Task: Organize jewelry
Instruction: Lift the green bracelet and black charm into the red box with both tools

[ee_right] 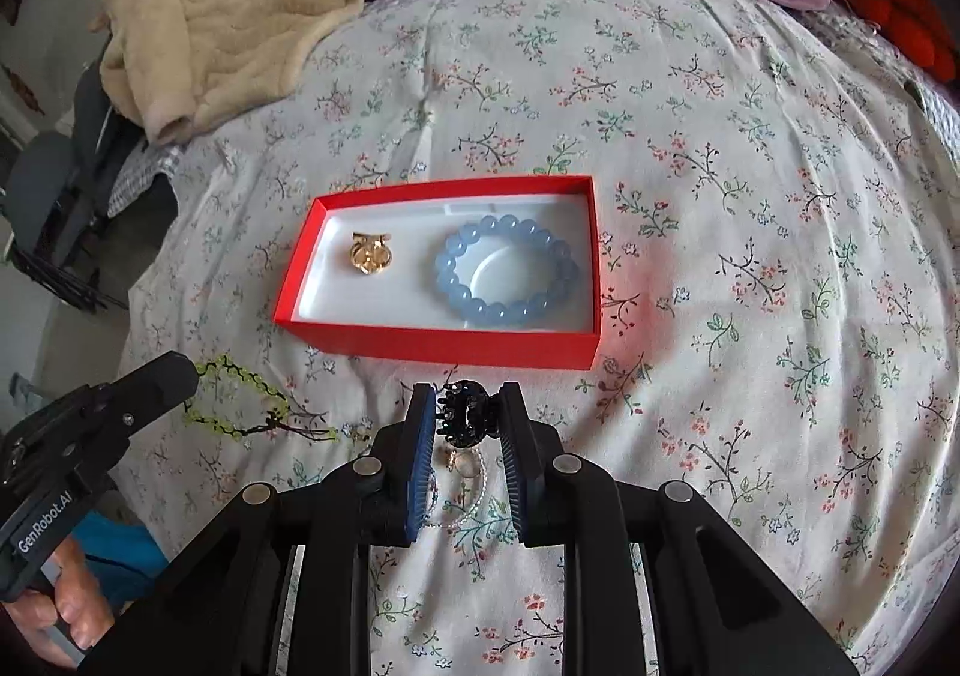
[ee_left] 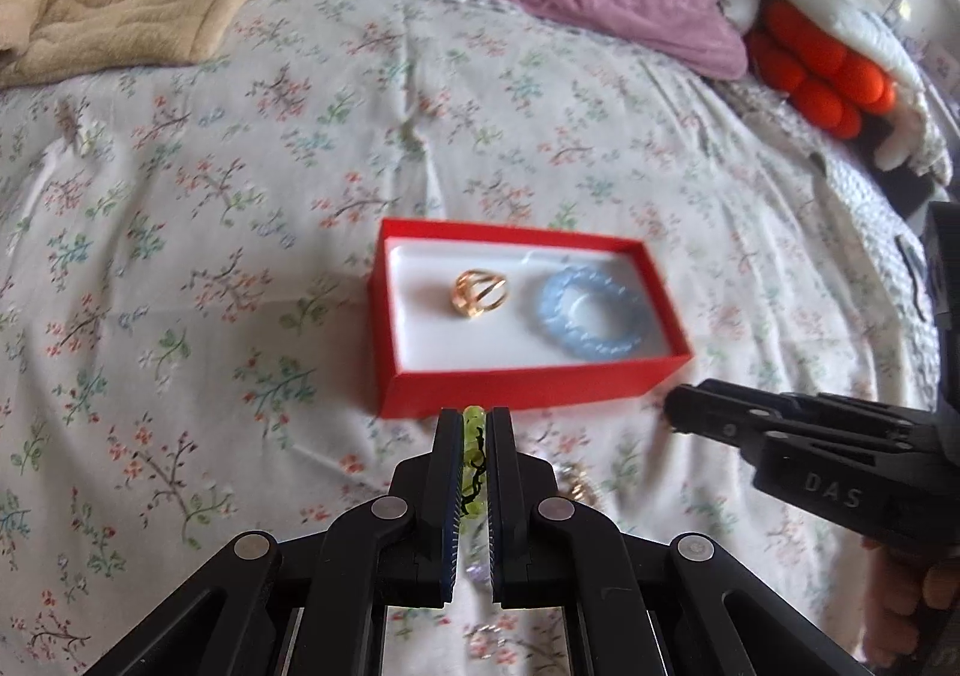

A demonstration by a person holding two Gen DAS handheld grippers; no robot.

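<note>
Clenched on a green beaded bracelet [ee_left: 473, 439], the left gripper [ee_left: 474, 421] is holding it just short of the red box [ee_left: 528, 385] on the floral bedsheet [ee_left: 180, 256]. Nearby, the right gripper [ee_right: 462, 412] is grasping a black hair claw [ee_right: 463, 416] between its pads, also just before the box, which is holding a gold ring [ee_right: 371, 251] and a blue bead bracelet [ee_right: 507, 271].

Both wrist views toward red box [ee_left: 528, 385]

Soft daylight fills both views. The left wrist view is motion-blurred, smearing the red box [ee_left: 528, 316]; the right wrist view is sharper. Fisheye distortion bends the floral bedsheet [ee_right: 750, 196] toward dark corners.
</note>
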